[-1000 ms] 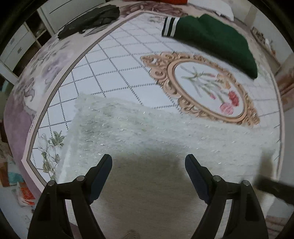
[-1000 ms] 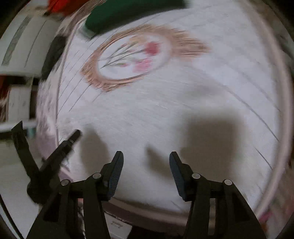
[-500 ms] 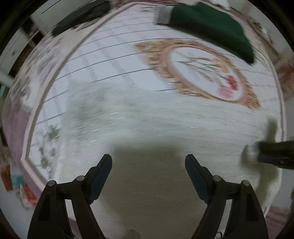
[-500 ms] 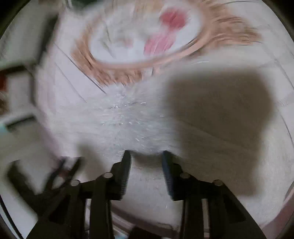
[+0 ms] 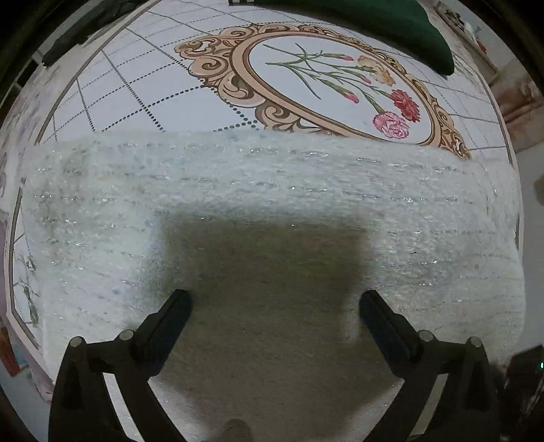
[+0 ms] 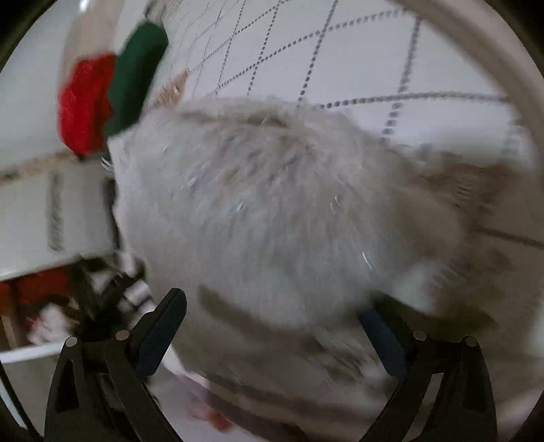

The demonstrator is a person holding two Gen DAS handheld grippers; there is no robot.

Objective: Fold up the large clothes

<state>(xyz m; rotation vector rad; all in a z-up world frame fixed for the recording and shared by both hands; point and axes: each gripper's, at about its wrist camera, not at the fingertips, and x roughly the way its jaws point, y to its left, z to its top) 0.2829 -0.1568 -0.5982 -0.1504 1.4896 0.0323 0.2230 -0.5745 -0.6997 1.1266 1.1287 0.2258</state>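
A: Left wrist view first. Left gripper (image 5: 273, 306) points down over the fuzzy white sweater (image 5: 272, 204), jaws opening, already spread wide, nothing pinched between the pads. Its own shadow sits on the knit right under it.

B: Where's the sweater lying?

A: Flat on the printed bedspread (image 5: 153, 85), a wide band running left to right across the frame, far edge straight and just touching the bottom of the floral medallion (image 5: 326, 81). Looks like one fold is already in, judging by that clean far edge. Can't confirm the layers though.

B: Anything else up there?

A: Green garment (image 5: 391, 27) at the top right, well apart from the sweater. Can't tell if it's folded; only part of it shows.

B: Right wrist view?

A: Blurry. Green garment (image 6: 139, 71) and a red item (image 6: 85, 102) at upper left. Right gripper (image 6: 272, 312) is tilted toward the sweater's end (image 6: 272, 204), jaws opening too, wide, fabric bulging up between them but the pads aren't pressing on it.

B: So progress?

A: My read: mid-fold. Both grippers free. Probably left: grab an end, fold it across again, square it up. Loose fluffy knit may slump or slide when lifted.
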